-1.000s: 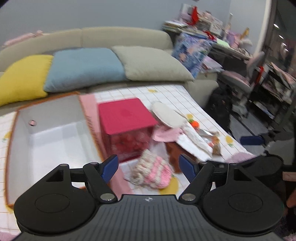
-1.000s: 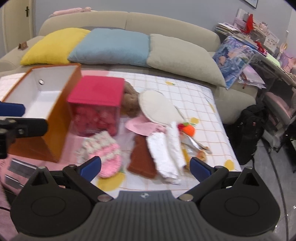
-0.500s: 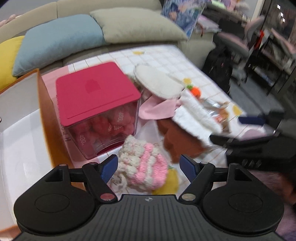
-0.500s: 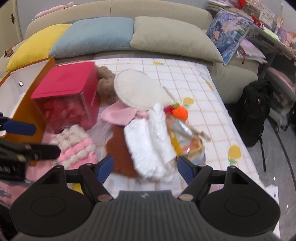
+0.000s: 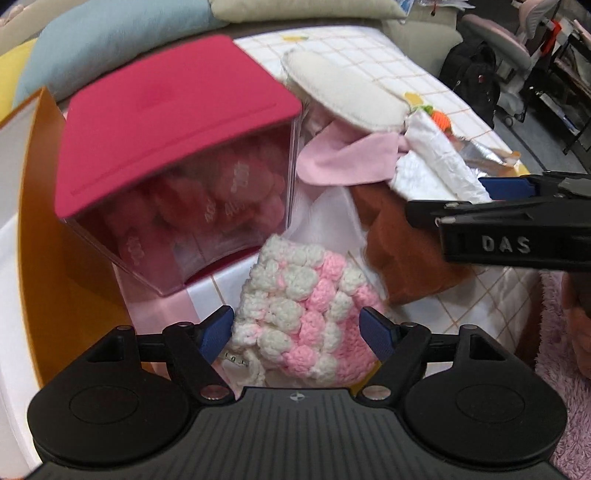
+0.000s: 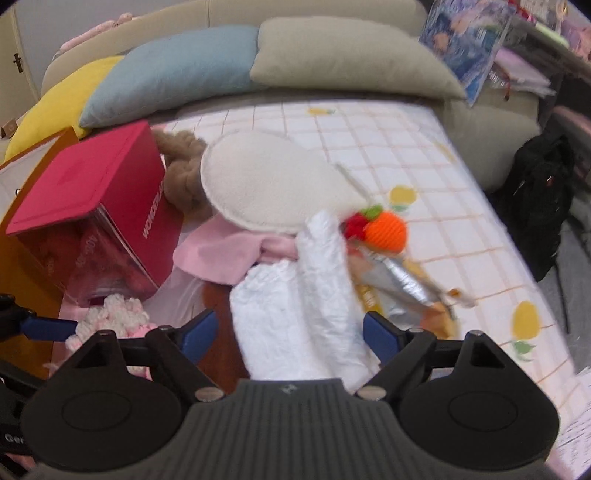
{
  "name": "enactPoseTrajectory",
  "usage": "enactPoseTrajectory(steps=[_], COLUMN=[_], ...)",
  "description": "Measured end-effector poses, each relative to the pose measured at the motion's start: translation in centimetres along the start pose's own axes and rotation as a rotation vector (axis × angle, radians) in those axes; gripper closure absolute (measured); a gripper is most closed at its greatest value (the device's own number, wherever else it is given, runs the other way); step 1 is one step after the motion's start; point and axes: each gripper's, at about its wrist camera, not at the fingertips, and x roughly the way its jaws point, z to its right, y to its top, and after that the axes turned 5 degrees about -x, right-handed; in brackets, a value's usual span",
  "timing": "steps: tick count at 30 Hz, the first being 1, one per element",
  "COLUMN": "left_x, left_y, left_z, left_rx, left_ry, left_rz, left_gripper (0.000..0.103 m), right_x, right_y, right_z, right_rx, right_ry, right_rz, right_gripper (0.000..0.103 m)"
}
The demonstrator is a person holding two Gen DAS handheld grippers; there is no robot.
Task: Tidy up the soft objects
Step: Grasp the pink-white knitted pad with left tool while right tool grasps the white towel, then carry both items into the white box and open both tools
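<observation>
The worktop (image 6: 424, 155), under a checked cloth with yellow fruit prints, runs back to a sofa (image 6: 303, 14) lined with yellow, blue (image 6: 173, 70) and beige (image 6: 343, 55) cushions; its right edge drops off toward a black backpack (image 6: 539, 192) on the floor, and the back right corner is bare cloth. An orange box (image 5: 48, 236) with white inside walls stands at the left edge, and hard against its right side sits a clear box with a red lid (image 5: 166, 110), so little room is left on that side. The soft things crowd the middle: a cream oval pad (image 6: 266, 181) lies over a pink cloth (image 6: 225, 251), with a brown plush thing (image 6: 181, 170) behind them beside the red lid; a brown cloth (image 5: 406, 243) lies nearer the front edge, partly under a white fluffy towel (image 6: 303, 302); a foil wrapper (image 6: 399, 280) and a small orange knitted toy (image 6: 384, 230) sit just right of the towel. The left gripper (image 5: 297, 330) has its blue fingers (image 5: 218, 328) spread wide on either side of a pink and white knitted piece (image 5: 306, 306), which lies near the front edge below the red-lidded box, its sides just beside the pads. The right gripper (image 6: 286, 334) also has its fingers (image 6: 380, 336) spread, the towel lying between them, closer to the right one.
</observation>
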Motion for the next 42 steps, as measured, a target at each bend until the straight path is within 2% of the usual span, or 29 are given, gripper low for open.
enactPoseTrajectory(steps=[1,2,5,6,7,8,10,11,16,21,28,32,36,39,42], left_x=[0.1,0.2,-0.1,-0.2,-0.4,-0.7,-1.4,-1.7,-3.4,-5.9,-10.4,-13.1,-15.6,-17.0,-18.2], left_y=[-0.2,-0.4,-1.1,-1.3,-1.6,-1.8,-2.2,-2.4,-3.2,-3.7,-4.1,-4.2,-4.5,-4.6,-4.9], left_z=[0.0,-0.1,-0.4,-0.4,-0.4,-0.5,-0.6,-0.6,-0.1,-0.4,-1.4,-2.2,-3.6,-5.0,-6.7], left_rx=[-0.001,-0.001,-0.009,-0.007,-0.003,0.0,0.0,-0.001,0.048,0.013,-0.054,-0.096,-0.135,-0.17,-0.217], left_ry=[0.002,-0.001,-0.001,0.004,0.01,0.011,0.01,0.009,0.034,0.004,-0.042,-0.07,-0.064,-0.041,0.014], left_rz=[-0.008,-0.016,-0.004,-0.001,0.005,0.012,0.026,0.036,0.105,0.146,0.252,0.331,0.393,0.423,0.441], left_gripper=[0.024,0.029,0.034,0.036,0.038,0.042,0.046,0.048,0.051,0.053,0.053,0.053,0.053,0.053,0.053], right_x=[0.4,0.6,0.5,0.4,0.3,0.3,0.0,-0.2,-2.1,-4.8,-8.8,-11.4,-13.9,-15.2,-15.8], right_y=[0.0,0.0,-0.1,-0.2,-0.2,-0.2,-0.1,-0.1,-0.2,-0.3,-0.7,-0.5,0.4,1.1,1.9], right_z=[0.1,0.3,0.5,0.4,0.3,0.2,0.4,0.5,1.0,0.7,0.0,-0.8,-3.0,-5.3,-8.1], right_rx=[0.007,0.017,0.036,0.033,0.028,0.024,0.032,0.04,0.069,0.065,0.017,0.011,-0.024,-0.063,-0.119], right_ry=[0.001,0.009,0.042,0.05,0.05,0.047,0.036,0.034,0.041,0.036,-0.002,0.05,0.111,0.183,0.261], right_rz=[-0.012,-0.022,-0.017,-0.014,-0.013,-0.011,-0.007,-0.005,0.04,0.1,0.168,0.199,0.239,0.261,0.272], right_gripper=[0.033,0.036,0.049,0.057,0.064,0.066,0.079,0.08,0.084,0.084,0.084,0.085,0.085,0.085,0.084])
